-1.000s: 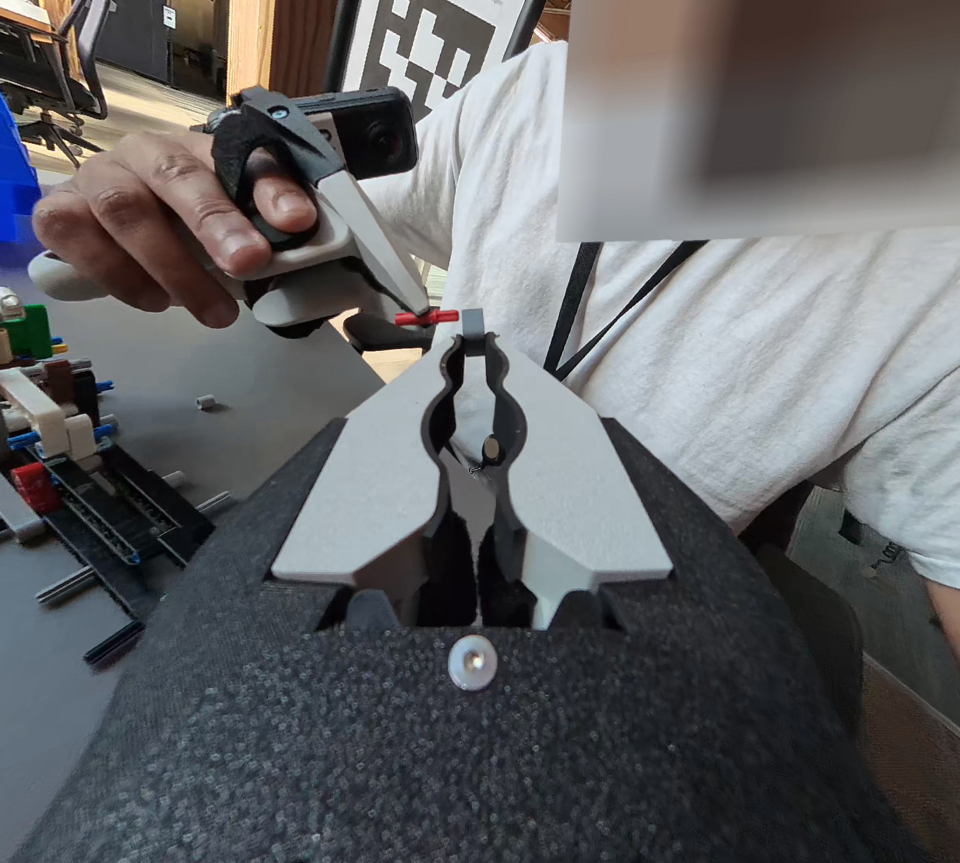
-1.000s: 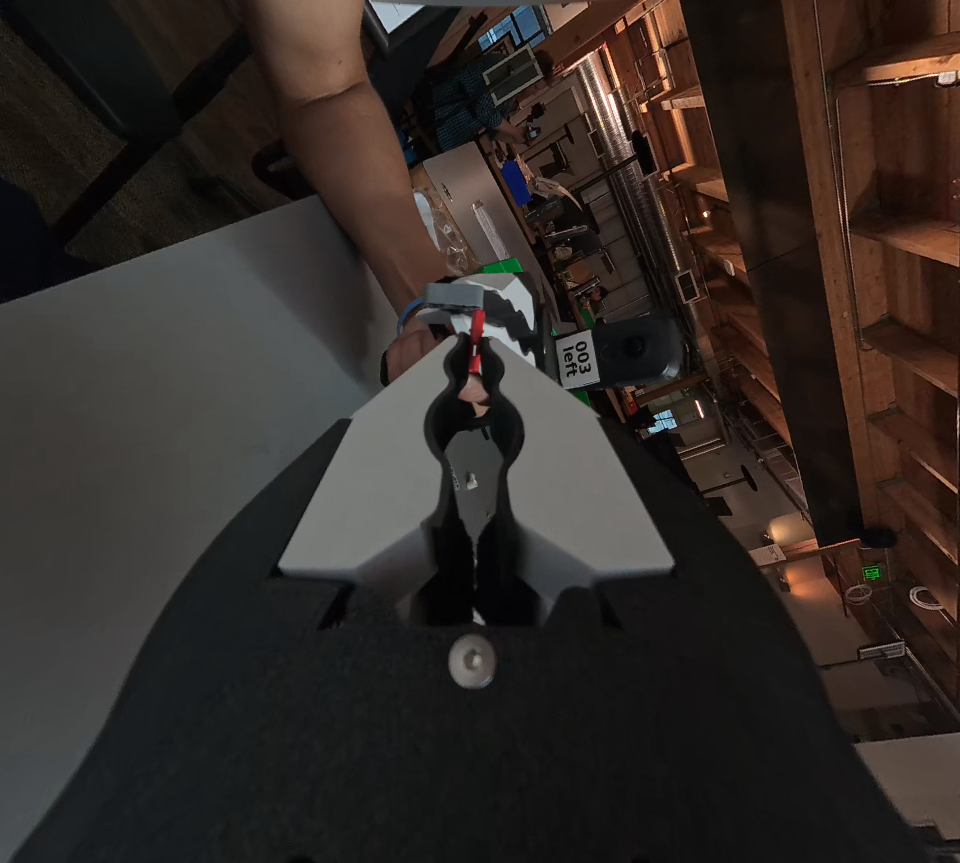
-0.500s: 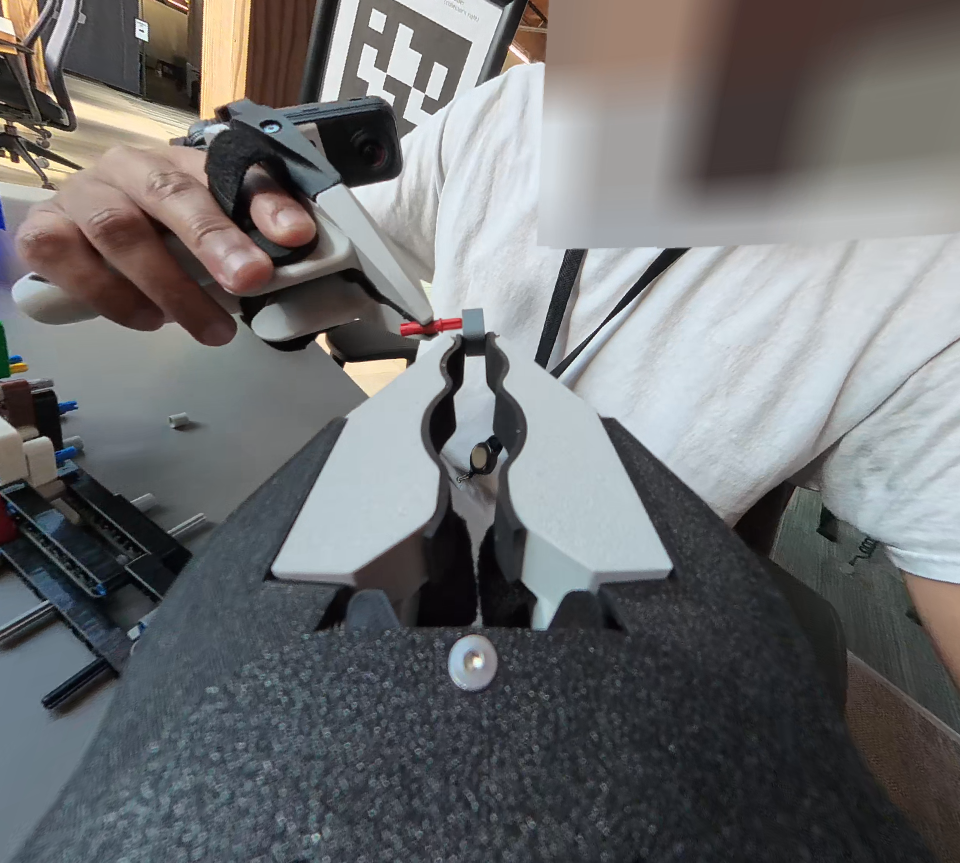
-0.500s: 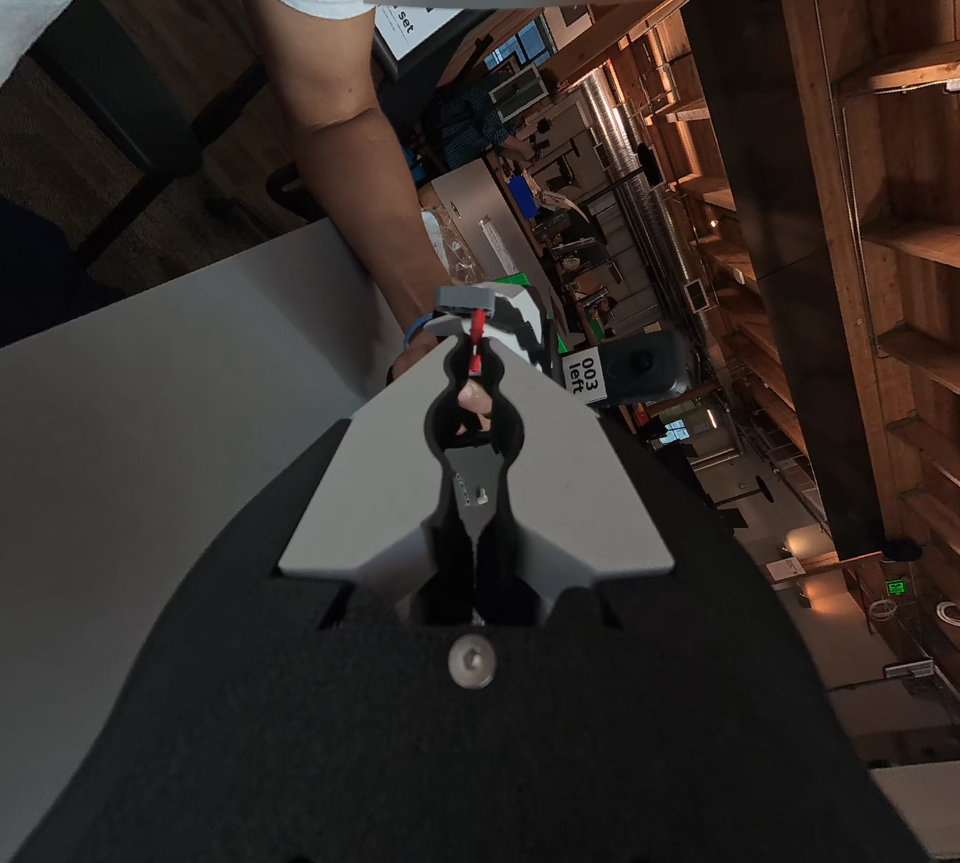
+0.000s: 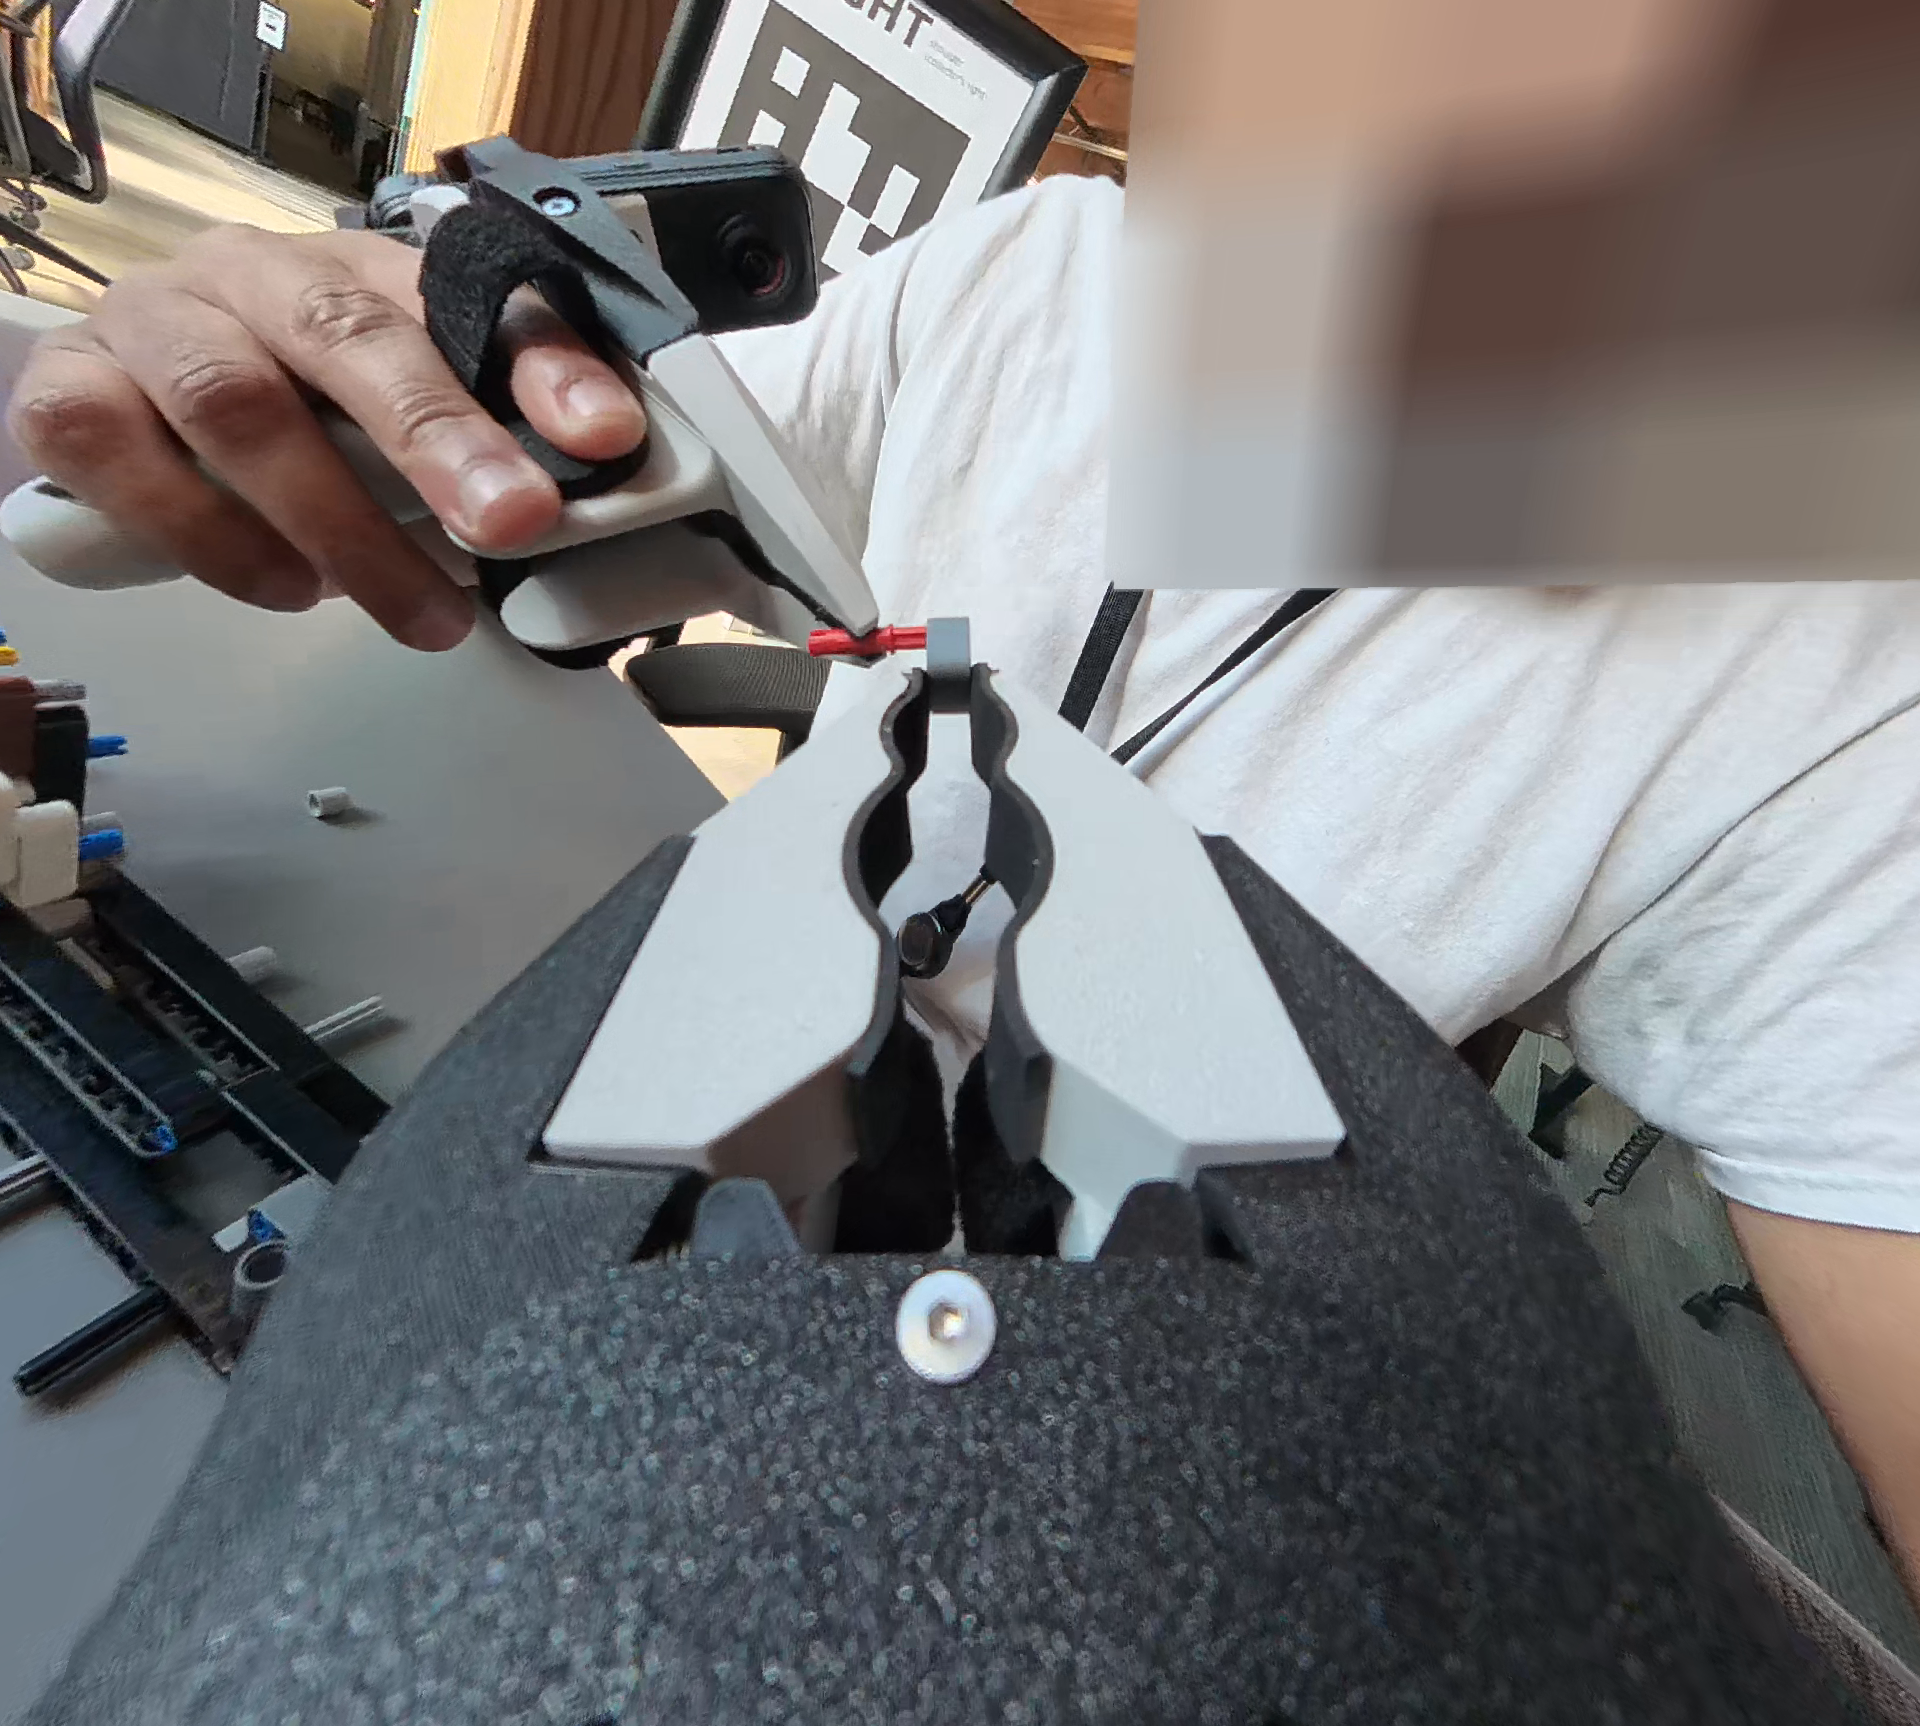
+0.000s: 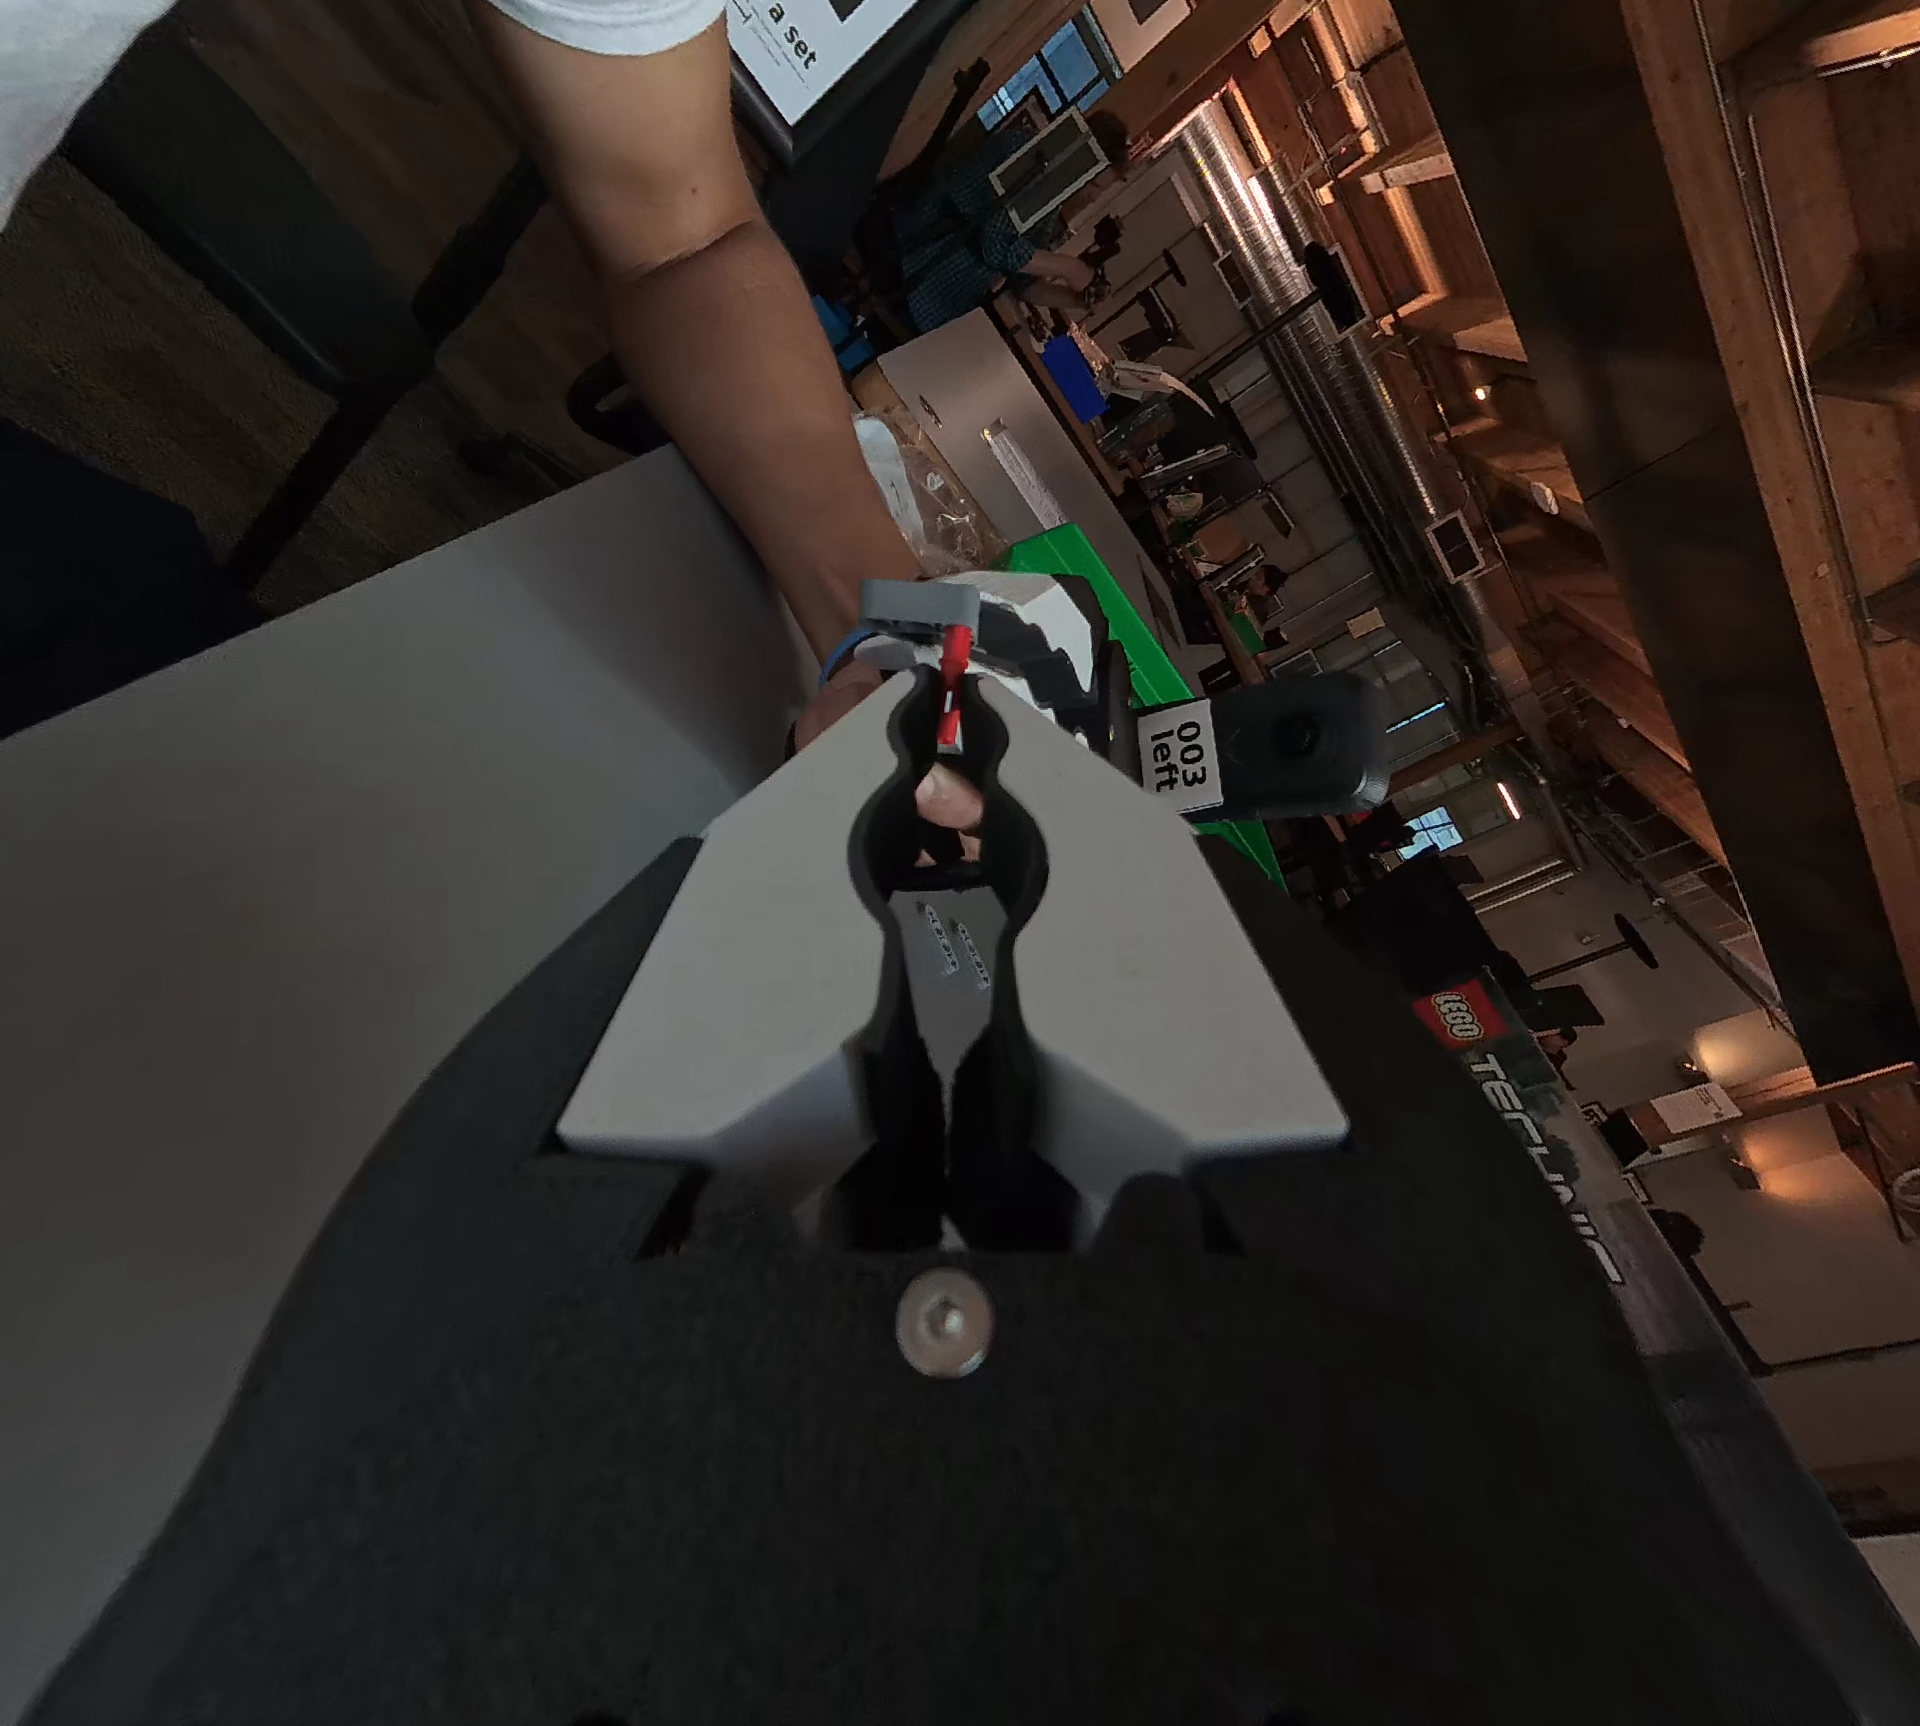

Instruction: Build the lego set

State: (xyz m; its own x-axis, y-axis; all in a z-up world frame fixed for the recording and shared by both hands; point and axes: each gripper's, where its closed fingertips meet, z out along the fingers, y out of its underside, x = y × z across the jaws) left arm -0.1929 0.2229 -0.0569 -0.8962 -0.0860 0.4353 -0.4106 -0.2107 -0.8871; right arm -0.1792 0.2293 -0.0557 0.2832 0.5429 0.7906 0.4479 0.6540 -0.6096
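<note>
Lego pieces held in air between both grippers, above near table edge, in front of person's white shirt [image 5: 1299,845]
- Left gripper [image 5: 948,677]: jaws pinched on grey beam [image 5: 950,650], upright in fingertips
- Right gripper [image 5: 854,618]: held by hand [image 5: 281,409] at left, index finger through black strap, fingers slanting down-right, tips clamped on red pin [image 5: 868,636]
- Red pin long axis horizontal, right end pointing at beam, just beside or touching it; cannot tell which
- Right wrist view: pin [image 6: 953,689] along gripper [image 6: 951,689] axis, tip at beam [image 6: 920,608] side
- Partial black build [image 5: 135,1084] on grey table [image 5: 436,741], far left
</note>
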